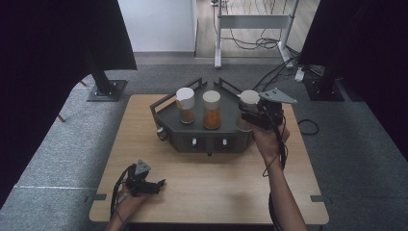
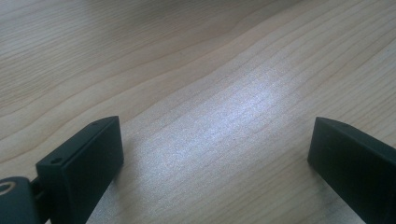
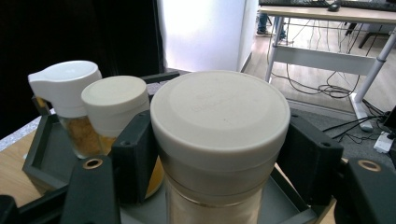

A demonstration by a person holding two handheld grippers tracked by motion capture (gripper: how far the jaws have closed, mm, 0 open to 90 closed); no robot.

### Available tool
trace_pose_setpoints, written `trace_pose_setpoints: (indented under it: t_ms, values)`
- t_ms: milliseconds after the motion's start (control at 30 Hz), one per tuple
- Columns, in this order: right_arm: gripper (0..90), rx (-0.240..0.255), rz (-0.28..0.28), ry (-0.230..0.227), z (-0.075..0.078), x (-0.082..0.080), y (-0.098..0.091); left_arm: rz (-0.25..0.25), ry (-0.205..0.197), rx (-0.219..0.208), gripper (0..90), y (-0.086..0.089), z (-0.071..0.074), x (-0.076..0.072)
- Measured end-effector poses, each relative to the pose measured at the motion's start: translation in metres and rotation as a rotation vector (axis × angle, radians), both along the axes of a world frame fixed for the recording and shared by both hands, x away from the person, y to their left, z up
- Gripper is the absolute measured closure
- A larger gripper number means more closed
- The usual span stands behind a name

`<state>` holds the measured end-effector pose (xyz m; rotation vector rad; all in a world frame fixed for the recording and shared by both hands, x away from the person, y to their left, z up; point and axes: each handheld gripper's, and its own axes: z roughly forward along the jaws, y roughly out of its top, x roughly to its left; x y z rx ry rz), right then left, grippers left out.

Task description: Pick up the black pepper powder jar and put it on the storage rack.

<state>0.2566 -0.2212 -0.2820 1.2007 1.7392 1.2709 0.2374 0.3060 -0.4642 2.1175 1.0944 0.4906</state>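
Three jars – my right tongs (image 1: 251, 114) clamp the one (image 1: 248, 101) at the tray's (image 1: 166, 111) three o'clock; I should keep it upright – left tongs (image 1: 156, 185) gape idle.

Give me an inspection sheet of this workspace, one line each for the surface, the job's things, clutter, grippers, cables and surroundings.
Surface: light wooden table, bare in front of the rack.
Job's things: dark rack holding a spouted jar and a middle jar; third jar clamped at the rack's right end.
Clutter: nothing seen.
Grippers: right gripper shut on the third jar below its lid; left gripper open, low over bare wood.
Cables: one trails from each gripper; more lie on the floor beyond the table.
Surroundings: grey carpet, black curtains on both sides, white desk frame behind.
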Motion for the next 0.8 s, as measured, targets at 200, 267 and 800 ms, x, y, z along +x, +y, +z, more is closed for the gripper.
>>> trace_pose_setpoints:
  t_ms: [200,267,800]
  values:
    - [33.7,-0.006,-0.009,0.008,0.000,0.013,0.003,0.000,0.000,0.000,3.3,0.000,0.000,0.000]
    - [33.7,-0.009,-0.010,0.010,0.000,0.017,0.005,0.000,0.000,0.000,3.3,0.000,0.000,0.000]
    - [33.7,-0.027,-0.021,0.037,-0.012,0.044,0.014,-0.004,-0.001,-0.002,3.3,0.000,0.000,0.000]
